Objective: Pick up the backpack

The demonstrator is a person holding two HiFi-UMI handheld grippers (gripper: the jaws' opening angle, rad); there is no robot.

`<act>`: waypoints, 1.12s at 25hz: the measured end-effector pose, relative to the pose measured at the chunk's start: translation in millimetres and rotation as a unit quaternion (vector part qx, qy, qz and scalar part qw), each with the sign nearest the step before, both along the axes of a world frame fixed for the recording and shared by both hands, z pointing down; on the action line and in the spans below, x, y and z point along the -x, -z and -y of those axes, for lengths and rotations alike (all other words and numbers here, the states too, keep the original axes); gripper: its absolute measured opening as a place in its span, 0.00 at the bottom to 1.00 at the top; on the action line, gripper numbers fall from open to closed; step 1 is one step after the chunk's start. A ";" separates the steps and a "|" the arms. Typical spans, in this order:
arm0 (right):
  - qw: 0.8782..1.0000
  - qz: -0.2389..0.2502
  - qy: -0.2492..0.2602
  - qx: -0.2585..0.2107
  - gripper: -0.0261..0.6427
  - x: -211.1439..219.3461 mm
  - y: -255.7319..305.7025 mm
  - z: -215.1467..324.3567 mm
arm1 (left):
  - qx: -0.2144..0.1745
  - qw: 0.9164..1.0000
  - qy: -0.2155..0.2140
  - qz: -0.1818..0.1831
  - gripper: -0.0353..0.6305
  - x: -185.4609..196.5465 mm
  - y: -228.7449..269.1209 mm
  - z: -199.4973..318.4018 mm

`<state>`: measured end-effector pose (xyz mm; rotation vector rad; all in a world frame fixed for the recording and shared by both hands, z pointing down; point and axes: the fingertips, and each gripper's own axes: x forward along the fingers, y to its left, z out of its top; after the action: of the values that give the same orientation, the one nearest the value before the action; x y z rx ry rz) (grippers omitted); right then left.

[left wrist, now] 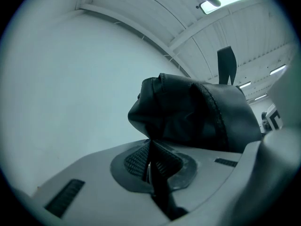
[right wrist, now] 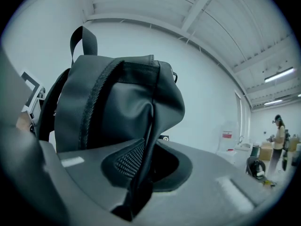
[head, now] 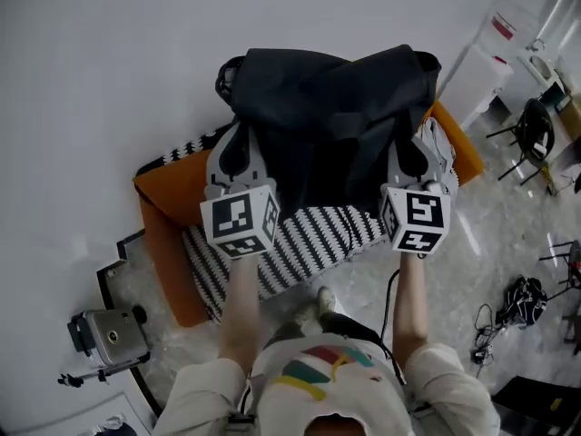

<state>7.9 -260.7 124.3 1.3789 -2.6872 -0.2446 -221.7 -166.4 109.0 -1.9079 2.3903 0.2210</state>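
Nearest the body, in the head view: both forearms stretched forward side by side, each tool biting one flank of the backpack (head: 331, 125). For the left gripper (head: 238, 145): clamped tight on a thin fold of black fabric at the bag's left side. Borne out in the left gripper view, with pads (left wrist: 135, 162) pressed together on the pinch and the bulk of the bag swelling up and to the right beyond them. For the right gripper (head: 413, 148): closed likewise, on a somewhat thicker fold or seam at the right side. Seen in the right gripper view running down between the pads (right wrist: 130, 162), with the body of the bag bulging up and to the left. So: straight ahead of both tools, filling the gap between them, width lying crosswise from one grip to the other. Upright, to judge by the handle loop (left wrist: 226, 66) sticking up on top. Neither hand nearer; about level, at much the same reach. Probably best to hold the spacing and height even on both sides, lest the load tilt or a fold slip out. Beneath and beyond: a striped cushion (head: 300, 243) on an orange seat (head: 168, 198), apparently below the bag, though impossible to confirm any clearance from above. Farthest off: plain white wall (head: 109, 62), and pale floor (head: 508, 234) to the right.
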 end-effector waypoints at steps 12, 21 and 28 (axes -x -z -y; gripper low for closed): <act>0.999 0.044 -0.017 -0.009 0.10 -62.3 18.0 -89.2 | -0.017 0.998 -0.012 0.056 0.08 -66.1 41.9 -83.5; 0.998 0.055 -0.037 -0.009 0.10 -98.7 3.4 -131.6 | -0.011 0.997 -0.010 0.073 0.08 -102.0 33.5 -117.0; 0.997 0.057 -0.047 -0.016 0.10 -107.3 8.8 -131.9 | -0.007 0.998 -0.013 0.063 0.08 -110.2 33.0 -116.5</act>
<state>115.1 -128.7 115.5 1.5683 -2.7098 -0.2078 -111.5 -50.0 76.0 -1.8887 2.2778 0.1153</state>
